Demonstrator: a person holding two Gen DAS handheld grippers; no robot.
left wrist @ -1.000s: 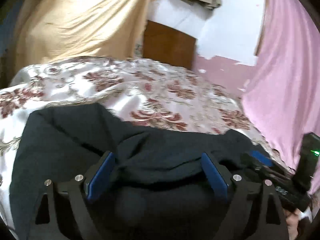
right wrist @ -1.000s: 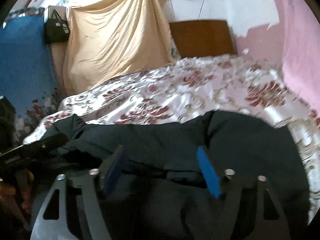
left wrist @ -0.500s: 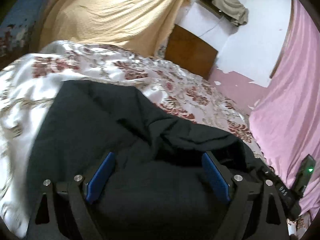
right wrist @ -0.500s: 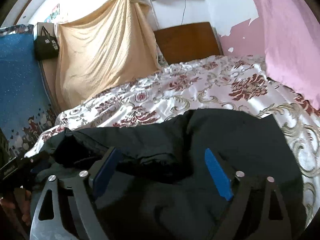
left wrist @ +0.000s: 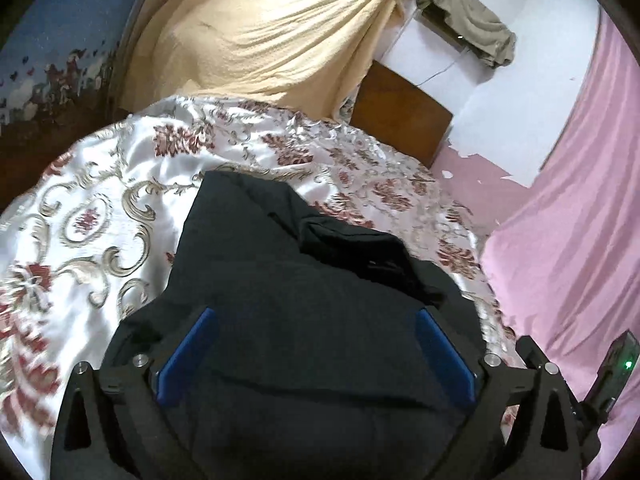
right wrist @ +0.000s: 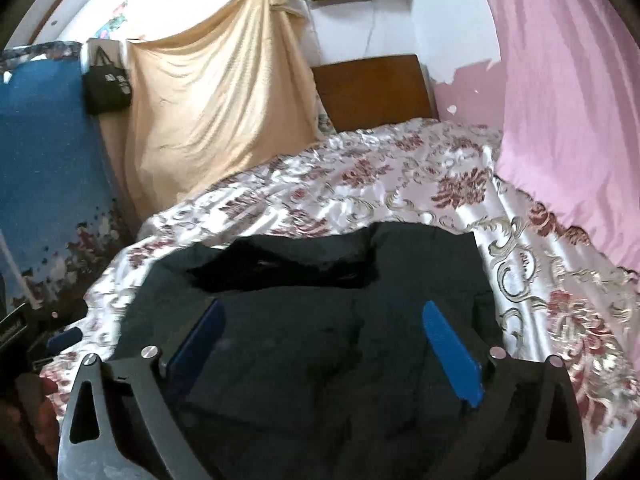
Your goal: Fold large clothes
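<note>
A large black garment [left wrist: 304,288] lies bunched on the floral bedspread [left wrist: 100,208]; it also shows in the right wrist view [right wrist: 320,320]. A thicker folded ridge [left wrist: 360,248] crosses its far part. My left gripper [left wrist: 316,316] is open above the garment, its blue pads [left wrist: 188,356] spread wide with nothing between them. My right gripper [right wrist: 324,312] is open too, above the same garment, its blue pads [right wrist: 452,352] apart. The right gripper's body shows at the lower right of the left wrist view [left wrist: 612,376]; the left gripper's tip shows at the left edge of the right wrist view [right wrist: 60,340].
A wooden headboard [right wrist: 372,92] stands at the far end of the bed. A beige sheet [right wrist: 216,120] hangs at the back left, a pink curtain [right wrist: 568,100] on the right. A black bag [right wrist: 106,84] hangs on the wall. Blue patterned cloth [right wrist: 44,160] is at left.
Both grippers have risen and tilted, so the garment now sits lower and farther in each view. The cloth edge that was draped between the pads lies flatter on the bed.
</note>
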